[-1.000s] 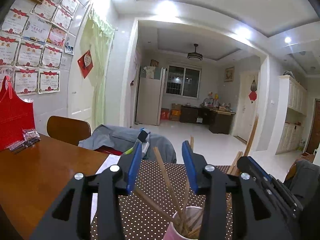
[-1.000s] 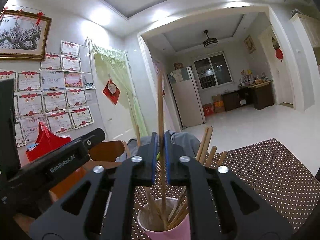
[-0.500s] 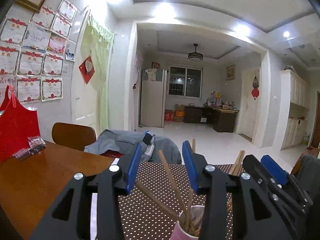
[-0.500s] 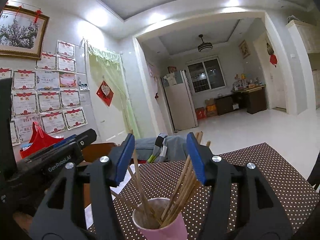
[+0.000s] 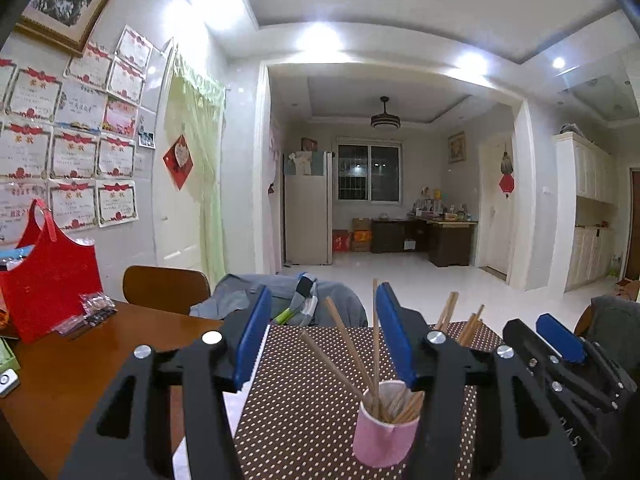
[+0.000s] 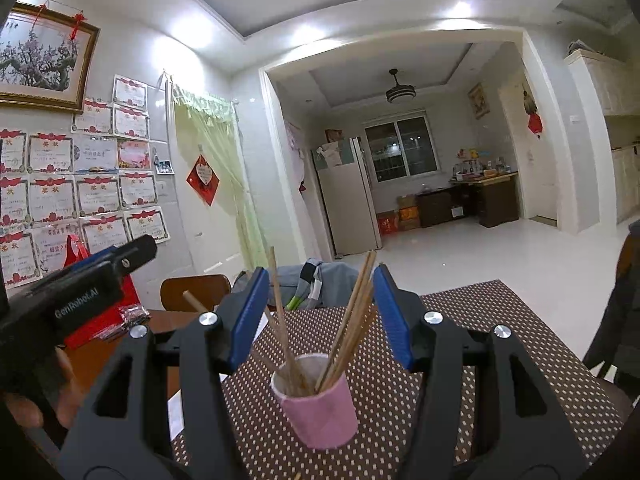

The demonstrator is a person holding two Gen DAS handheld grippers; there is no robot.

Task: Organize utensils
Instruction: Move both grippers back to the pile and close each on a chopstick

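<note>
A pink cup (image 5: 384, 428) (image 6: 320, 412) stands on a brown dotted placemat (image 5: 304, 400) and holds several wooden chopsticks (image 5: 348, 344) (image 6: 352, 320) that lean out to both sides. My left gripper (image 5: 322, 312) hangs short of the cup, above its rim. Its jaws are opening and nothing is gripped between them. My right gripper (image 6: 320, 292) is open and faces the cup from a short way back, its blue pads clear of the chopsticks. Each gripper shows at the edge of the other's view: the right gripper (image 5: 560, 340) and the left gripper (image 6: 120, 256).
The placemat lies on a brown wooden table (image 5: 80, 360). A red bag (image 5: 48, 280) and a small plastic packet (image 5: 92, 312) sit at the table's left. A wooden chair (image 5: 166, 288) and grey clothes (image 5: 240, 300) stand behind the table. A hand (image 6: 24, 400) holds the left gripper.
The right gripper opened and let go of an upright chopstick, which now rests in the cup. Both grippers drew back from the cup. The left jaws spread wider.
</note>
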